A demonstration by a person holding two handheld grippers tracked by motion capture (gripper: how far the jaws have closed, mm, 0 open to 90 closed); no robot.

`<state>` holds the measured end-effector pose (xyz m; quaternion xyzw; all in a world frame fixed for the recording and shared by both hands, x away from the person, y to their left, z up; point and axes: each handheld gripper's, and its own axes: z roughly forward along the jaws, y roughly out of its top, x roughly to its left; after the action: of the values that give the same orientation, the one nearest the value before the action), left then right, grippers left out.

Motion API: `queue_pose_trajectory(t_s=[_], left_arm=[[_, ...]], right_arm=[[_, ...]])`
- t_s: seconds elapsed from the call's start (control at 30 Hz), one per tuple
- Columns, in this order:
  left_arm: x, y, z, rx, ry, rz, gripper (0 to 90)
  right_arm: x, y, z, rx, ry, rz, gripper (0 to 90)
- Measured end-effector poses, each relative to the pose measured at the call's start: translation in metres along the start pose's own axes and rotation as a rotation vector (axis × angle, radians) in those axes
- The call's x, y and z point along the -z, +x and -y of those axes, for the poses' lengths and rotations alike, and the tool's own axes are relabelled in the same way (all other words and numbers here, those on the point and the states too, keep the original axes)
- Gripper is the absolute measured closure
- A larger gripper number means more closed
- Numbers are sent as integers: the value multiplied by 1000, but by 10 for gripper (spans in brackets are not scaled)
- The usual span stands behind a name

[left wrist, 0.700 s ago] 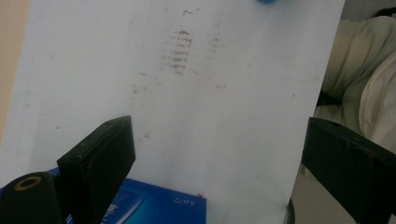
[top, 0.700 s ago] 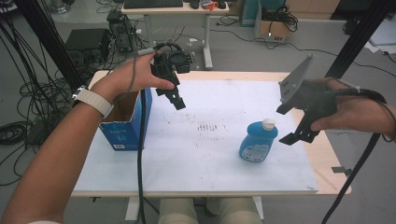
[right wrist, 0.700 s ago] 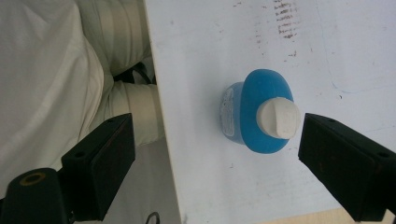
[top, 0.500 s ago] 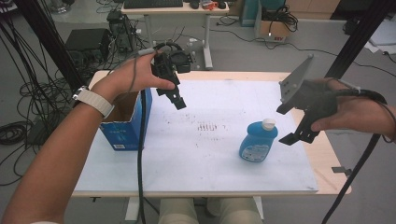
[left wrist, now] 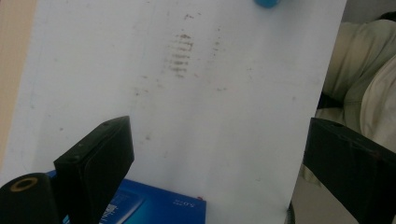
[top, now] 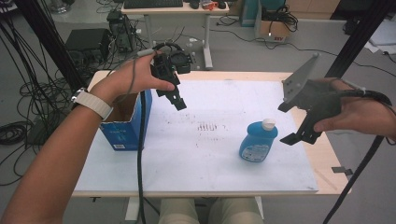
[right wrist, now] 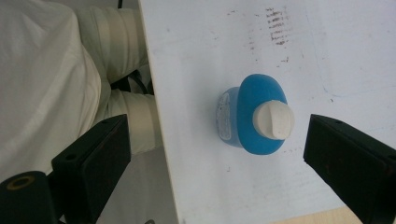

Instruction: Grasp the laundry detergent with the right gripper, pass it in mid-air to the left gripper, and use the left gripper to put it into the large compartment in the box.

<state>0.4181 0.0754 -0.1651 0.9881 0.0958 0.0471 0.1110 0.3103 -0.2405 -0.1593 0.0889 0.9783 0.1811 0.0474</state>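
A blue bottle (top: 258, 141) with a white cap (right wrist: 273, 120) stands upright on the white sheet (top: 210, 154) at the table's right. My right gripper (top: 299, 132) hovers just right of it and above, jaws wide apart and empty; in the right gripper view the blue bottle (right wrist: 252, 116) sits below, between the jaws. My left gripper (top: 173, 95) hangs open in the air above the sheet's back left, beside an open blue cardboard box (top: 125, 122). In the left gripper view the blue box (left wrist: 154, 207) edge lies at the bottom, and the bottle's base (left wrist: 267, 3) peeks in at the top.
Dark smudges (top: 209, 126) mark the middle of the white sheet. The wooden table (top: 327, 158) shows bare along its right edge. The person's legs (top: 210, 211) sit under the front edge. Cables, a desk and equipment stand on the floor behind.
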Motion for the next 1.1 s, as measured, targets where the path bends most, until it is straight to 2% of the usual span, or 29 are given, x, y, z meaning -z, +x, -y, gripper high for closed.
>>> queue_pose_trajectory(t_s=[0.3, 0.57, 0.73, 1.1], left_arm=[[1, -3, -2, -17, 6, -3, 88], [1, -4, -3, -7, 5, -9, 84], [1, -2, -2, 10, -3, 0, 80], [0, -2, -2, 4, -3, -11, 80]], right_arm=[[1, -2, 2, 22, -6, 42, 67], [2, -7, 12, -3, -25, 65, 65], [-1, -12, 21, -35, -26, 56, 73], [-6, -20, 31, -51, -25, 62, 66]])
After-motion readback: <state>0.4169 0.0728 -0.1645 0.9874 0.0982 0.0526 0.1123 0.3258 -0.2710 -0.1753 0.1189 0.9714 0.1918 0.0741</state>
